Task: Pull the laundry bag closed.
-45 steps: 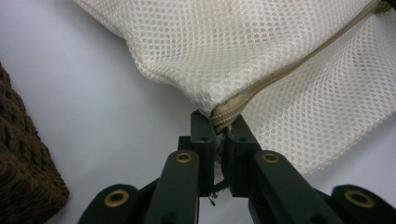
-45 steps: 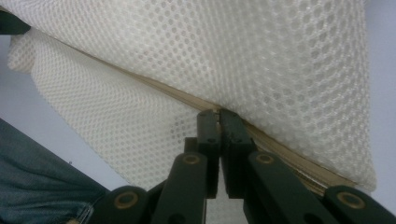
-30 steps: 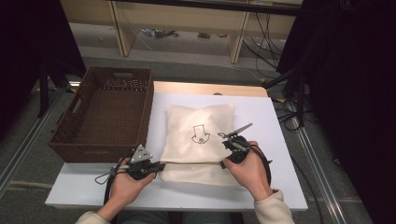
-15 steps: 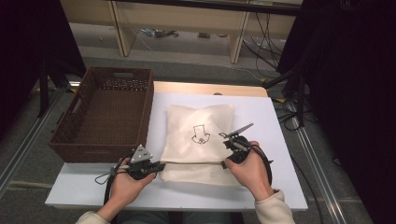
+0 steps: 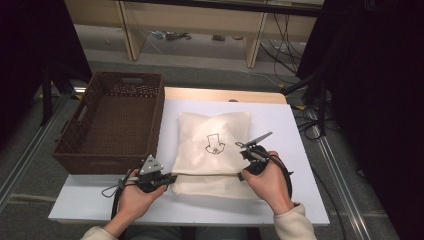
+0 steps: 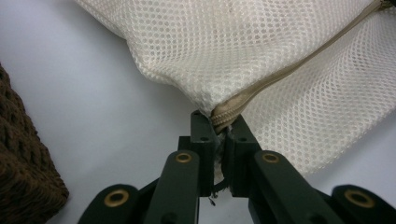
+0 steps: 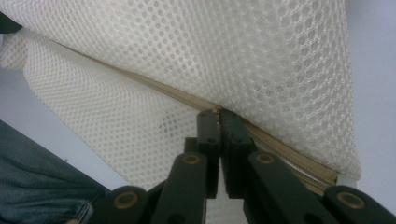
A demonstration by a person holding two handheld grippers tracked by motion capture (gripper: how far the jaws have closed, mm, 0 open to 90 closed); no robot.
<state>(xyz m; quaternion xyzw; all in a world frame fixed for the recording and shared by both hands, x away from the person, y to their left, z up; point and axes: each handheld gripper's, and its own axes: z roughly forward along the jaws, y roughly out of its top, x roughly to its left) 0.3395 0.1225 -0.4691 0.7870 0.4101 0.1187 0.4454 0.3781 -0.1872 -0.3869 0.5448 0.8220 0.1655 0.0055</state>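
A cream mesh bag (image 5: 212,150) with a small black drawing on it lies flat on the white table (image 5: 300,130), its zipper edge toward the person. My left gripper (image 5: 172,177) is shut on the bag's near left corner; in the left gripper view the jaws pinch the end of the tan zipper (image 6: 243,100) of the mesh bag (image 6: 196,51). My right gripper (image 5: 243,172) is shut on the bag's near right edge. The right gripper view has its jaws clamped on the zipper seam (image 7: 182,100) of the mesh bag (image 7: 224,51).
A dark brown woven basket (image 5: 112,122) stands on the table's left side, close to the bag; its corner (image 6: 23,163) is in the left gripper view. Blue denim (image 7: 42,186) lies below the table edge. Cables (image 5: 310,120) hang off the right.
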